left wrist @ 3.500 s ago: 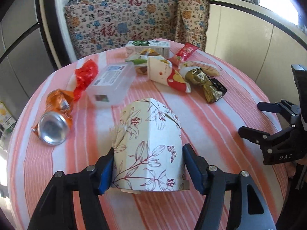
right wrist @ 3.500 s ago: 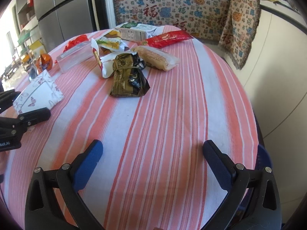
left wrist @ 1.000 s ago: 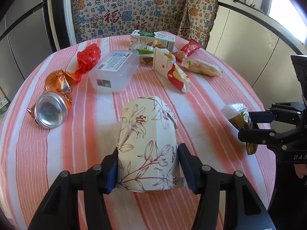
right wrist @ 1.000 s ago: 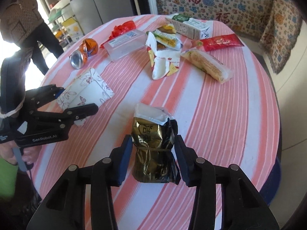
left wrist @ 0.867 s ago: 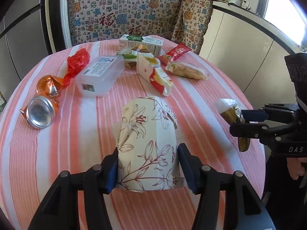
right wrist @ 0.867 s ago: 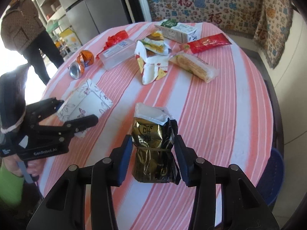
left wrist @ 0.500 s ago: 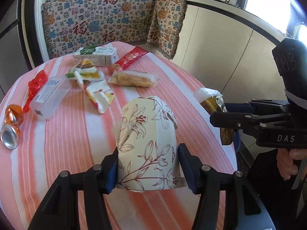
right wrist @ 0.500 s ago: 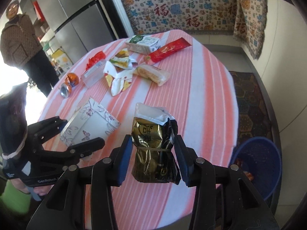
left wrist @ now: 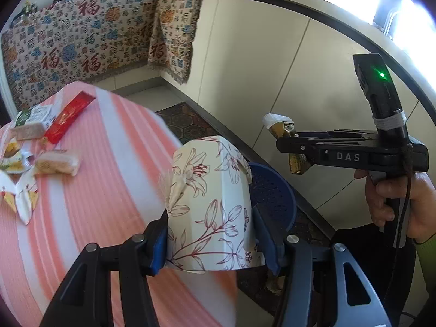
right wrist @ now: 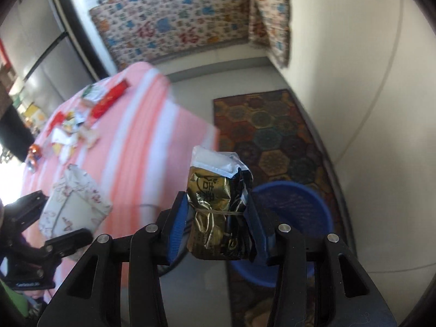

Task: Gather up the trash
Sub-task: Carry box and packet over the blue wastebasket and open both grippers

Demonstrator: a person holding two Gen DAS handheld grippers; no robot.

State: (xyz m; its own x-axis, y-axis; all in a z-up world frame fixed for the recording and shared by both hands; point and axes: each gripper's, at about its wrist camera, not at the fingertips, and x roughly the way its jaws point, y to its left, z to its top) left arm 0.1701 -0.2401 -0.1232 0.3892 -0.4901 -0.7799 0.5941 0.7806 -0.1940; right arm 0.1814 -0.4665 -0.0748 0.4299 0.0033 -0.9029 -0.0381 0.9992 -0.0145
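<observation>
Your left gripper clamps white floral-print paper box; right gripper clamps crumpled gold foil packet, w/ round blue plastic bin below.

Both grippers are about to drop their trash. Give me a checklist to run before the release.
1. Left gripper shut on the floral box: ok.
2. Right gripper shut on the gold packet: ok.
3. Blue bin on the floor, open at the top: ok.
4. Gold packet over the bin mouth: cannot tell; it reads near the bin's left rim.
5. Floral box past the table edge: cannot tell; the bin shows behind and right of it.
6. More trash on the table for later: ok.
</observation>
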